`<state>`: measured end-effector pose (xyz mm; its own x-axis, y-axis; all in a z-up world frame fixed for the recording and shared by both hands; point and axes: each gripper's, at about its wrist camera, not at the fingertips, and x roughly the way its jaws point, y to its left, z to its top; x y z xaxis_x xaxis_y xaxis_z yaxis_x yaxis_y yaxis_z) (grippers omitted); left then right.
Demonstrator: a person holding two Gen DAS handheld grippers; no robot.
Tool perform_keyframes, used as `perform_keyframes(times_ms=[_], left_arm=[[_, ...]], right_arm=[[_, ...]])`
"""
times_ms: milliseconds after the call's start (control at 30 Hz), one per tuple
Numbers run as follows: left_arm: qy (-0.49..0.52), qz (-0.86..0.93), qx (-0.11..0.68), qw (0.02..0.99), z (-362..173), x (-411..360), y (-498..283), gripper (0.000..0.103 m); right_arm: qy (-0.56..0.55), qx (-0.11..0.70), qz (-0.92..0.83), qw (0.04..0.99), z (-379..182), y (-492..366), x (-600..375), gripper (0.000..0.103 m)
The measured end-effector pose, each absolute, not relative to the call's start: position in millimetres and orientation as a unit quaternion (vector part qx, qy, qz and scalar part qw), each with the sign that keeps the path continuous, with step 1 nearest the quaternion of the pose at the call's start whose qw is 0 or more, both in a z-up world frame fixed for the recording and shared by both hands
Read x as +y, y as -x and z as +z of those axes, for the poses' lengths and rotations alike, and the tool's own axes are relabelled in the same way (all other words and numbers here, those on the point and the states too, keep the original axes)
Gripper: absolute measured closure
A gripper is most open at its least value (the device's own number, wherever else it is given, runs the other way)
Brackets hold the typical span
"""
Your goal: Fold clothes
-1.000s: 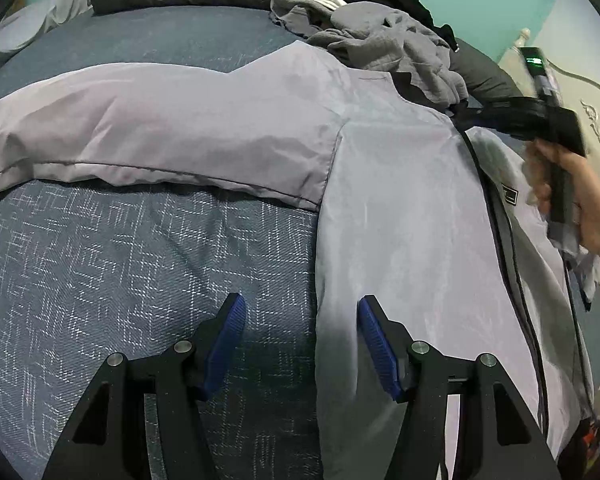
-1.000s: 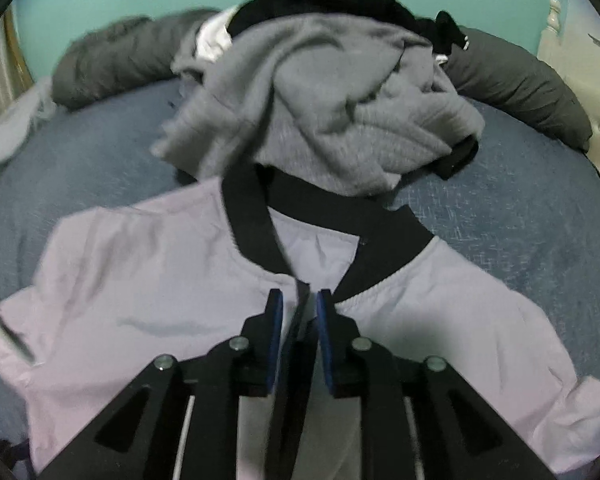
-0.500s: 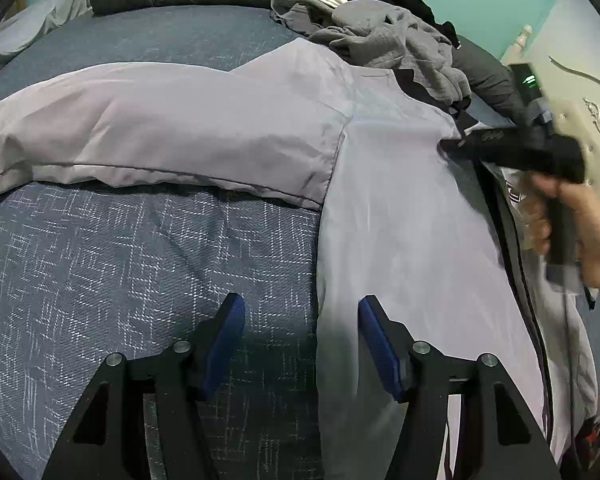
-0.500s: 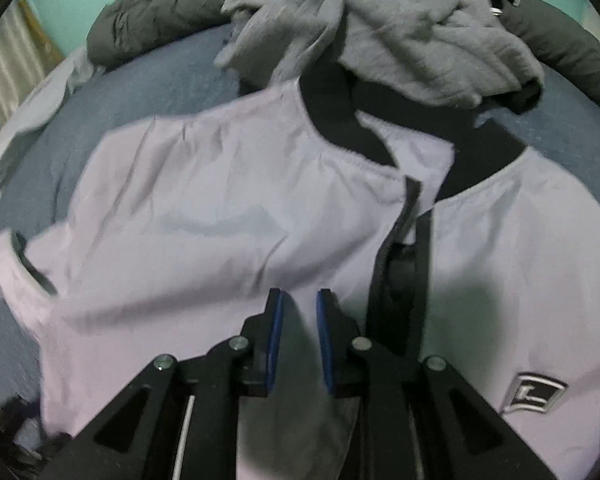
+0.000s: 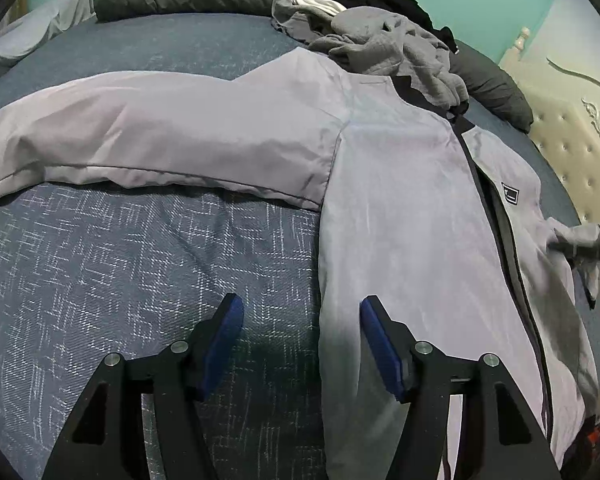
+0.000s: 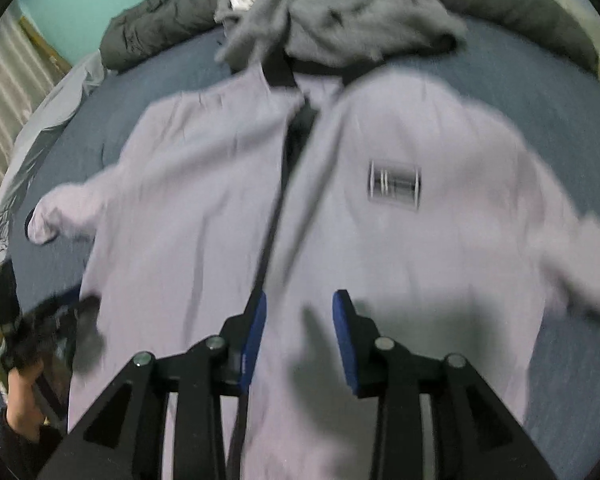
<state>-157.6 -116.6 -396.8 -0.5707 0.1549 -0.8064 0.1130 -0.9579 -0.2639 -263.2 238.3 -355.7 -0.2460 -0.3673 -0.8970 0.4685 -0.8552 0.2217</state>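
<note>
Blue woven bed (image 5: 140, 260) carried the pale lilac zip-front jacket (image 5: 400, 208) spread flat mid-bed, sleeves out, nothing folded yet. Left gripper (image 5: 302, 340) gaped empty at its side edge; right gripper (image 6: 298, 336) jaws were opening, empty, above the front.

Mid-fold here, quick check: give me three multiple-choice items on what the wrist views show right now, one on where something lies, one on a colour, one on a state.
1. Where is the heap of grey clothes?
A. past the jacket's collar
B. on the sleeve
C. between the left gripper's fingers

2. What colour is the jacket?
A. red
B. pale lilac-grey
C. dark green

3. How does the left gripper stand?
A. shut on the collar
B. shut on the sleeve
C. open, gripping nothing

Answers:
1 A, the heap sits on the bed right behind the black collar.
2 B, both wrist views show pale lilac-grey fabric with a dark zip.
3 C, its blue pads stand apart over the jacket's edge.
</note>
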Motion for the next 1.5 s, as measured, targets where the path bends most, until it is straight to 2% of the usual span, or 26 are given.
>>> perform_keyframes(times_ms=[300, 333, 367, 533, 733, 800, 833, 933, 1033, 1200, 1333, 1500], left_arm=[[0.461, 0.875, -0.147, 0.013, -397, -119, 157, 0.037], [0.461, 0.875, -0.147, 0.013, -397, -119, 158, 0.037], [0.461, 0.875, -0.147, 0.014, -397, -119, 158, 0.037], [0.460, 0.876, -0.147, 0.015, -395, -121, 160, 0.037], [0.459, 0.876, -0.146, 0.015, -394, -122, 159, 0.037], [0.461, 0.875, -0.146, 0.015, -394, -122, 159, 0.037], [0.461, 0.875, -0.145, 0.016, -395, -121, 159, 0.037], [0.462, 0.875, -0.143, 0.016, -394, -120, 158, 0.037], [0.463, 0.876, -0.138, 0.016, -393, -118, 156, 0.037], [0.451, 0.882, -0.137, 0.018, -377, -113, 149, 0.037], [0.452, 0.879, -0.146, 0.032, -369, -101, 139, 0.037], [0.478, 0.866, -0.136, 0.059, -358, -84, 123, 0.037]], right_arm=[[-0.565, 0.056, -0.779, 0.266, -397, 248, 210, 0.069], [-0.565, 0.061, -0.779, 0.264, -399, 250, 203, 0.071], [-0.565, 0.067, -0.779, 0.263, -401, 253, 197, 0.081], [-0.564, 0.057, -0.789, 0.238, -406, 267, 187, 0.094], [-0.557, 0.043, -0.799, 0.222, -398, 276, 179, 0.095], [-0.571, 0.046, -0.787, 0.228, -400, 276, 178, 0.092], [-0.577, 0.047, -0.780, 0.235, -401, 274, 179, 0.088], [-0.583, 0.008, -0.772, 0.254, -391, 269, 197, 0.082], [-0.557, -0.027, -0.792, 0.249, -364, 258, 239, 0.070], [-0.549, -0.038, -0.811, 0.201, -339, 230, 328, 0.070], [-0.584, -0.028, -0.792, 0.177, -347, 200, 391, 0.069], [-0.610, -0.061, -0.771, 0.169, -356, 149, 463, 0.065]])
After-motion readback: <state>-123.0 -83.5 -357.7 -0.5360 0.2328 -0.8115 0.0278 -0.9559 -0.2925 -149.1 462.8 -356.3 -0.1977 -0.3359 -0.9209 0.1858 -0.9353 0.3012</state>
